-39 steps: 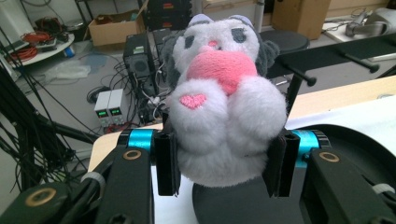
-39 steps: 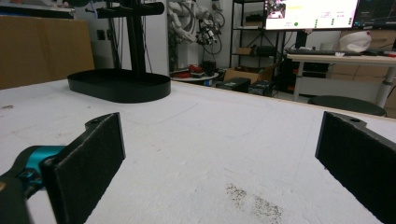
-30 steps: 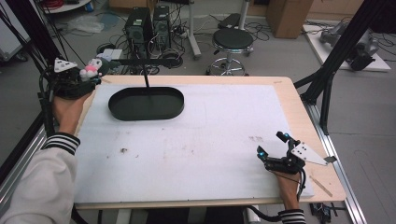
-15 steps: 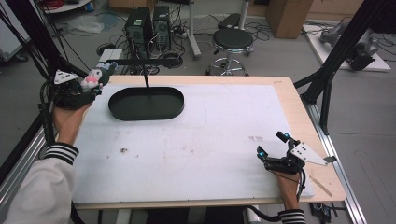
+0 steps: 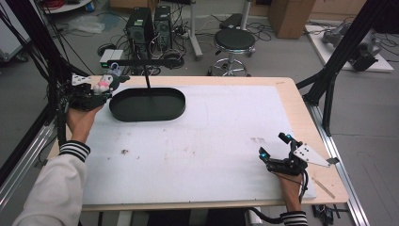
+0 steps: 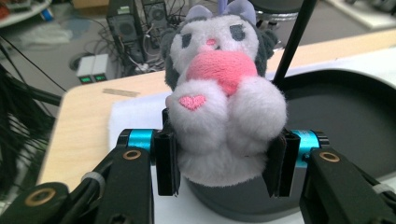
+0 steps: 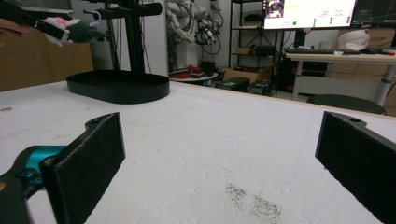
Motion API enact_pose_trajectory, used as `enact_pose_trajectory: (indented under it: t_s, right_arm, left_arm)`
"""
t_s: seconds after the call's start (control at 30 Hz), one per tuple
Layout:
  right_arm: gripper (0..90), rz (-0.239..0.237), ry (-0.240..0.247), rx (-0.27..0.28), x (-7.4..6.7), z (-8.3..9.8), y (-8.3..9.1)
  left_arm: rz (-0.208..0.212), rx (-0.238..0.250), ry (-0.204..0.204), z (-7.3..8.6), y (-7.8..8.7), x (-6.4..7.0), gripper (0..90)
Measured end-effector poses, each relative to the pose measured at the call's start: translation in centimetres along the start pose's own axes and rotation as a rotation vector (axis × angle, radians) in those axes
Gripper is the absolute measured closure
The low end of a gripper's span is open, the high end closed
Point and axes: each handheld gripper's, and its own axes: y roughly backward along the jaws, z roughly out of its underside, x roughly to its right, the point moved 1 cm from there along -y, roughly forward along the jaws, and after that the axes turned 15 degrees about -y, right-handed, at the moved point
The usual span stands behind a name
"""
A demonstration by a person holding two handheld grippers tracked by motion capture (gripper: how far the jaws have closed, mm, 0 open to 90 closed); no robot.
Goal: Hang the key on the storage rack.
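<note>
We hold a plush toy (image 6: 224, 112) in our left gripper (image 5: 106, 87), the two black pads clamped against its white lower body from either side. The toy is a grey and white stuffed animal with a pink heart held at its chest, a small pink heart on one paw and lilac ears. In the left gripper view it faces the camera, upright between the jaws, and just behind and below it lies the near rim of a black oval tray (image 6: 345, 126).

From the high view we see the left gripper at the far left corner of the table (image 5: 282, 87), beside the left end of the black oval tray (image 5: 148, 104), with the plush toy (image 5: 102, 84) raised above the white mat (image 5: 211, 141) and not resting on anything. A thin black post (image 5: 147, 80) rises from the tray and carries a horizontal bar (image 5: 141, 62) at its top; the toy sits near the left end of that bar, though we cannot tell whether it touches it.

Our right gripper (image 5: 275, 153) rests low on the white mat at the near right of the table, well apart from the tray. Its jaws stand wide apart with nothing between them, and in the right gripper view the white surface with a patch of dark specks (image 7: 254, 200) shows between the two pads.
</note>
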Motion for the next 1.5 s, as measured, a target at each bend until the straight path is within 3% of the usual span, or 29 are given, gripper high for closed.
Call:
enact_pose_trajectory:
  t_s: [0.3,0.43,0.53,0.7,0.77,0.83,1.0,1.17,1.27,1.43,1.5]
  right_arm:
    - [0.4,0.001,-0.002,-0.001,0.0,0.0,0.0]
    - [0.4,0.0,-0.01,0.001,0.0,0.0,0.1]
    - [0.4,0.002,-0.004,-0.001,0.0,0.0,0.1]
    - [0.4,0.002,-0.006,0.006,0.0,0.0,0.1]
    - [0.4,0.002,-0.007,0.007,0.1,0.0,0.1]
    - [0.4,0.001,-0.006,0.005,0.0,0.0,0.1]
    - [0.4,0.001,0.001,0.012,0.1,0.0,0.1]
    - [0.4,0.004,0.005,0.01,-0.1,0.1,0.1]
    - [0.4,0.008,0.016,0.007,-0.2,0.1,0.1]
    - [0.4,0.01,0.038,0.005,-0.3,0.1,0.0]
    - [0.4,0.012,0.03,0.004,-0.3,0.2,0.0]
  left_arm:
    - [0.001,0.003,0.006,0.4,-0.6,-0.5,54.7]
    - [0.042,0.064,-0.028,0.8,-0.7,-0.7,50.0]
    - [0.093,0.094,-0.02,0.9,-0.8,-0.7,35.9]
    - [0.177,0.167,-0.027,1.3,0.1,0.0,21.0]
    - [0.199,0.214,0.003,1.7,0.7,0.3,16.2]
    - [0.179,0.224,0.007,1.9,1.3,0.6,2.3]
    - [0.261,0.296,-0.029,2.8,3.0,1.2,1.7]
    - [0.288,0.399,-0.08,3.8,5.2,2.7,1.7]
    - [0.303,0.467,-0.07,4.8,6.5,3.3,1.7]
    - [0.311,0.507,-0.118,7.0,8.2,4.6,1.7]
    - [0.326,0.527,-0.113,7.9,8.6,5.1,1.7]
